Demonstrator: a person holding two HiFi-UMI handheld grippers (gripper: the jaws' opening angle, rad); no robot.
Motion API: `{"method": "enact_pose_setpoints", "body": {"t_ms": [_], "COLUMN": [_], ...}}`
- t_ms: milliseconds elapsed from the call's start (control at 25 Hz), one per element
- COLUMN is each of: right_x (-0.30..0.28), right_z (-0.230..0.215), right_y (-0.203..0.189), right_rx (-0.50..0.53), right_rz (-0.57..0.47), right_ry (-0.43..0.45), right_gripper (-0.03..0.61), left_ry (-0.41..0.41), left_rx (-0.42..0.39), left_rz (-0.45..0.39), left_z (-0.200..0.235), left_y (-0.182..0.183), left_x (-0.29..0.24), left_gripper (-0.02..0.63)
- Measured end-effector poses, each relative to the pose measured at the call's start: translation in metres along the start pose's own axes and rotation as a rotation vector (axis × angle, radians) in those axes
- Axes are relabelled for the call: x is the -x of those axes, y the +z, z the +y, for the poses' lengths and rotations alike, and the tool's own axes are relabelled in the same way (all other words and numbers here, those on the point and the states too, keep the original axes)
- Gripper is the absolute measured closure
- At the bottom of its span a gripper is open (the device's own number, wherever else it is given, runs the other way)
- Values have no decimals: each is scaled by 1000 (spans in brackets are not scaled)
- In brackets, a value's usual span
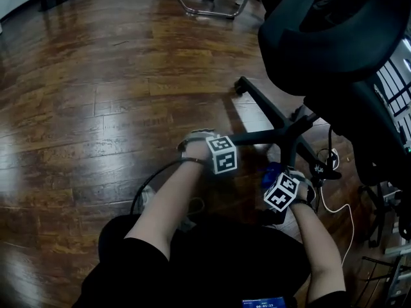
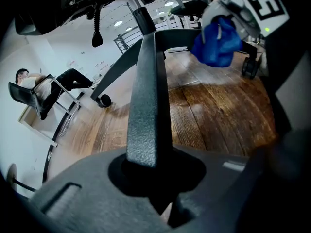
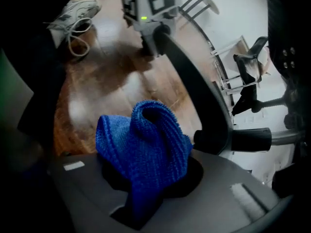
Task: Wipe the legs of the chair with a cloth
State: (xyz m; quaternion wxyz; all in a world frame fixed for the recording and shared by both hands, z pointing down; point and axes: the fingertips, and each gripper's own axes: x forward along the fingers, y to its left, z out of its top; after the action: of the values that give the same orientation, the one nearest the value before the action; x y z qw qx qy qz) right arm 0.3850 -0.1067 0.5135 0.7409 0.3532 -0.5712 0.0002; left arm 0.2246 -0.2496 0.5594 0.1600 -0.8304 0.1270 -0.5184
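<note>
Reference point: the chair hub (image 1: 292,130), where the legs meet.

- Left tongs (image 2: 153,171) are clamped narrow on one chair leg (image 2: 148,96), out from the hub on the person's side.
- Right tongs (image 3: 146,178) are closed on a bunched blue cloth (image 3: 146,144), held near the hub beside that same leg. Cannot tell whether the cloth touches the leg.
- The black seat (image 1: 321,37) looms above the hub and blocks the far legs.
- One caster (image 1: 241,85) shows at a leg's end beyond the hub.
- A white cable (image 1: 343,204) trails near the hub, on the right tongs' side.
- A white shoe (image 3: 73,8) sits behind the left tongs.
- Floor (image 1: 96,108): dark glossy wood planks with streaks of glare.
- Well beyond the hub stands a chrome chair frame (image 1: 205,5). A person (image 2: 43,89) reclines in a seat by a pale wall.
- The clutter past the chair is dark and unreadable.
</note>
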Motion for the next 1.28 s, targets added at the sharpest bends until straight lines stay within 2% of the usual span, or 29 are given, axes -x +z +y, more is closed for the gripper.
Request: {"method": "enact_pose_setpoints", "body": {"t_ms": [200,320,440,600,760,880,960,1000,1080,1280], "right_x": [-16,-17,-13,-4,14,28,31,30,26,6], "right_z": [-89,-102,-96,-59,22,89,116,119,108,41], "right_y": [21,25,30,20,3,-15,-24,-25,-23,-9], "right_rx": [-154,-168,-152,-135,22,156,227,235,185,104], "right_rz": [-34,-51,-107,-110,-58,19,71,79,66,54], "right_ry": [-113,-152,-181,-128,0,118,162,163,145,58], "right_gripper": [494,494,494,494,494,494,494,494,494,495], "left_ry": [11,16,18,12,13,20,22,22,21,26], "left_rx": [-3,-6,-6,-6,-4,-2,-1,-1,0,7], "left_rz": [-3,-9,-6,-14,-14,-11,-8,-7,-6,1], "left_z": [0,1,2,-1,-1,2,3,2,1,2], "left_y": [3,3,-1,0,-1,-2,-2,-2,-2,-1], "left_x": [1,1,2,1,0,1,0,0,-1,-1], "left_gripper": [555,555,555,555,555,555,555,555,555,555]}}
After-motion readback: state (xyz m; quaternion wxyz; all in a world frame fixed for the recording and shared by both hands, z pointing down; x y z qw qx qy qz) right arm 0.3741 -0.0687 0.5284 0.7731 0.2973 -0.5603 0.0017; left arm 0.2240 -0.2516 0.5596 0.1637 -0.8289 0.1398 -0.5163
